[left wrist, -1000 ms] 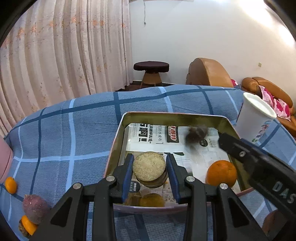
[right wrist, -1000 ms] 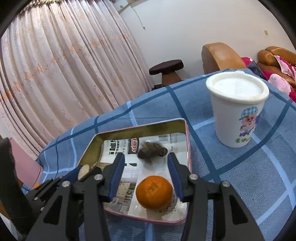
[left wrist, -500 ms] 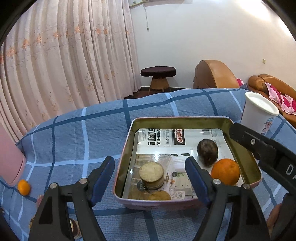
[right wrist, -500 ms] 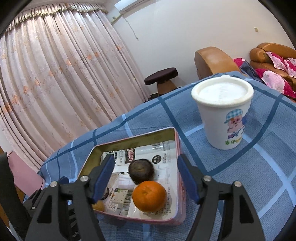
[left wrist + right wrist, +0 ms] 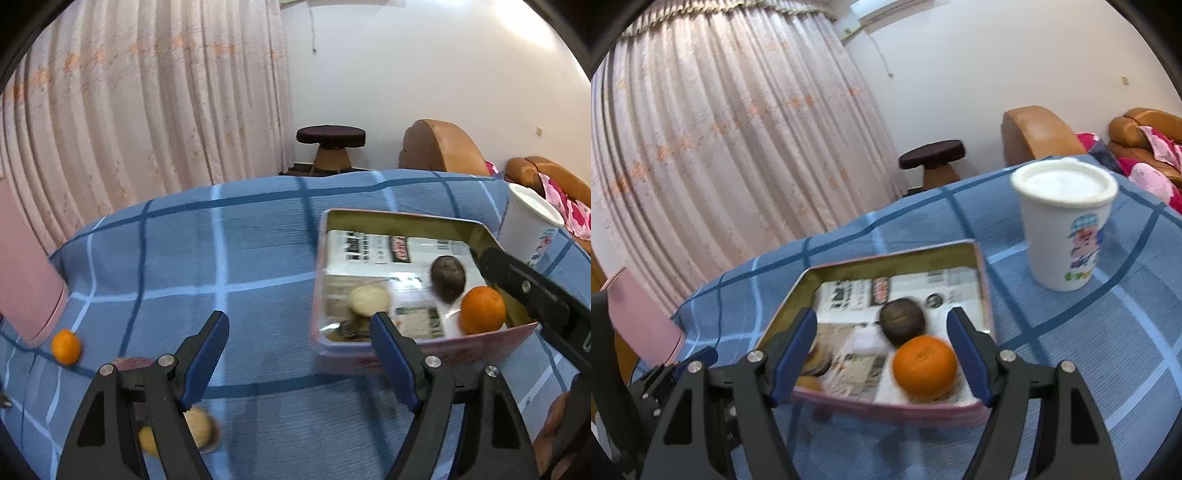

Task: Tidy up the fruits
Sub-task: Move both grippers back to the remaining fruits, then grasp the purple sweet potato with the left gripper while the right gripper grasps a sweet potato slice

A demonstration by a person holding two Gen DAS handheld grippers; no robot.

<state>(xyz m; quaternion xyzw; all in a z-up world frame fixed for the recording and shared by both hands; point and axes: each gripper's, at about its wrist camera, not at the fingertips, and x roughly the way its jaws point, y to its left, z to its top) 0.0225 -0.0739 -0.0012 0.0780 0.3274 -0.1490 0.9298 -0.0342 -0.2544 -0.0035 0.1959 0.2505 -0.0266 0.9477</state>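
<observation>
A pink-rimmed tin tray [image 5: 318, 288] lined with printed paper sits on the blue checked cloth. In it lie an orange [image 5: 482, 310], a dark round fruit [image 5: 447, 277] and a tan round piece [image 5: 369, 300]. My left gripper [image 5: 297, 332] is open and empty over the cloth, left of the tray. A small orange [image 5: 65, 346], a purplish fruit [image 5: 133, 363] and a tan fruit [image 5: 201, 428] lie on the cloth at the lower left. My right gripper [image 5: 881, 332] is open and empty above the tray's [image 5: 982, 280] near edge, over the orange [image 5: 925, 367] and the dark fruit [image 5: 902, 325].
A white lidded cup [image 5: 1065, 225] stands on the cloth right of the tray. A pink chair back [image 5: 26, 273] rises at the left edge. Beyond the table are curtains, a stool [image 5: 330, 142] and brown sofas. One finger of the right gripper [image 5: 532, 291] crosses the tray's right side.
My left gripper opened, left the tan piece in the tray, and swung back and left. My right gripper widened and drew back slightly. The dark fruit came to rest beside the orange.
</observation>
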